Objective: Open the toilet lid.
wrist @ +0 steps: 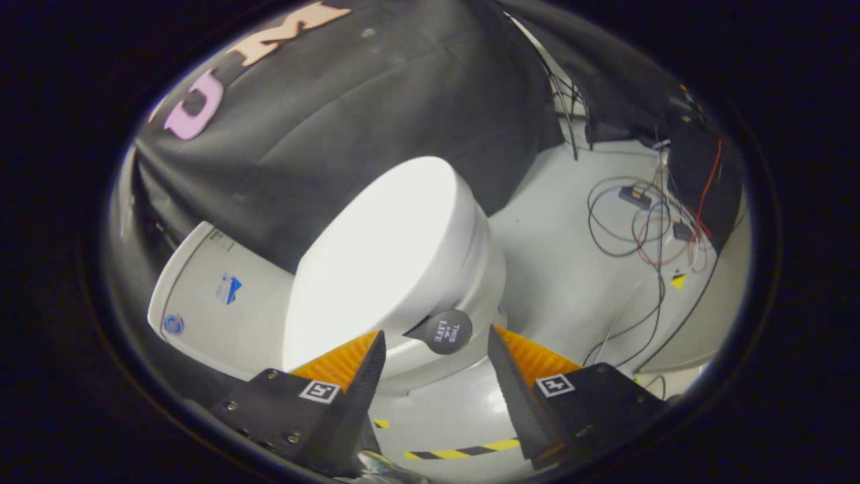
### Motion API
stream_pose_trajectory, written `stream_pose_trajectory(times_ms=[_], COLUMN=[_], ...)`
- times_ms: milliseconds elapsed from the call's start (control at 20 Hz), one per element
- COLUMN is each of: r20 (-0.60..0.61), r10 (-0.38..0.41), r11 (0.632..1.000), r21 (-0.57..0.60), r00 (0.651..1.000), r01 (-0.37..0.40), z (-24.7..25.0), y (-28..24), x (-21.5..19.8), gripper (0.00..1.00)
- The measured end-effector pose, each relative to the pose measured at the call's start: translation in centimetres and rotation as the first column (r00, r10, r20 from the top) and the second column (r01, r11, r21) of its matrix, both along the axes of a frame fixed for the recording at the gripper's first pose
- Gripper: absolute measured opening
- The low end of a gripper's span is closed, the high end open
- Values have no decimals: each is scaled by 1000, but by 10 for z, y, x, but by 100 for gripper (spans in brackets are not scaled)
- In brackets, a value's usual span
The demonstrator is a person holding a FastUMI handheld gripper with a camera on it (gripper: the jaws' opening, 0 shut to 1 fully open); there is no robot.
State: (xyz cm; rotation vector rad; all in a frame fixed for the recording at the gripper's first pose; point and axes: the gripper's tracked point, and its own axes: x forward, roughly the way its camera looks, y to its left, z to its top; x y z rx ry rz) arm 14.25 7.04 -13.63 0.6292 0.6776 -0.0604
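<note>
We approach the closed lid (383, 249); our gripper (437, 339) is released, its fingers either side of the knob (445, 331); next we must clench there.

Your fingers (376, 356) cover the near rim of the toilet lid (383, 249), so you cannot tell whether the left fingertip touches it or hovers just short. The lid's top is washed out to plain white; no seam or hinge can be made out. The round handle (443, 331) stuck to the lid's front edge hides its own mount. The cistern (215, 296) runs under the black cloth (349, 114), and its stickers are too small to make out. The cables (638, 228) on the floor (564, 255) tangle, ends lost in shadow. The striped tape (463, 450) is cut off by the fingers.
</note>
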Motion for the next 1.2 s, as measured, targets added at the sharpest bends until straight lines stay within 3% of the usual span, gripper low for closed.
stream_pose_trajectory(times_ms=[100,250,550,600,700,850,950,1000,1200], r20=[-16,-22,-47,-71,-88,-94,-91,-83,-53], r10=[3,-8,-56,-88,-130,-131,-118,-114,-76], r11=[998,995,980,976,932,869,863,865,904], r21=[59,96,186,196,331,468,484,482,417], r00=[1000,1000,997,994,988,987,989,990,996], r01=[-2,10,64,101,152,160,148,140,91], z=[-5,-7,-14,-25,-19,-17,-6,-14,-10], y=[6,3,-4,-10,-7,-6,-15,-7,-4], x=[1,8,14,19,20,22,7,22,23], gripper=[90,60,59,43,11,11,6,2,1])
